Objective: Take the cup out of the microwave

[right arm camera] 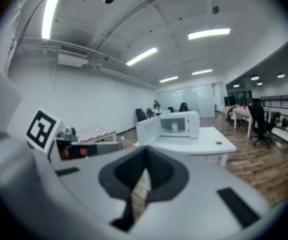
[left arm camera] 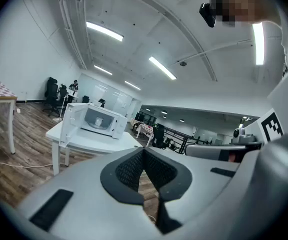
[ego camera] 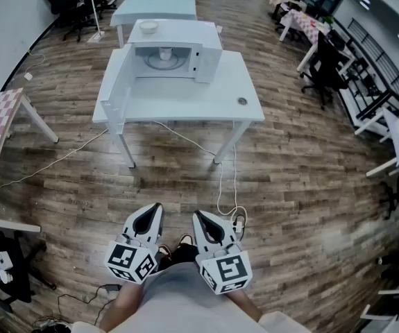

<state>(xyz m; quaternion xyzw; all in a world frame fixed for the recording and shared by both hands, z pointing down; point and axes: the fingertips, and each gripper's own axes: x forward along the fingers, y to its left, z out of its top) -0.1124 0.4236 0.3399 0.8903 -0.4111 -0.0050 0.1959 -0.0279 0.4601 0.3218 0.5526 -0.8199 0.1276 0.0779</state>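
Standing well back from white rectangular table [ego camera: 185, 106]; white box-shaped microwave [ego camera: 185, 35] on it, door swung open leftward. Grey left gripper [ego camera: 153, 211] and grey right gripper [ego camera: 200, 218] low by my waist, both jaw pairs pressed together, empty. Small white cup [ego camera: 163, 53] sits on turntable inside cavity (tiny from here). My worry: reaching in with jaws unopened tips cup; open door could snag left gripper.

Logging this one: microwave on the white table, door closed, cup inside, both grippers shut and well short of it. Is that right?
One slip: the door stands open, swung out to the left, as the head view shows. The rest holds: microwave on the white table, cup inside, left gripper and right gripper shut, well short of it.
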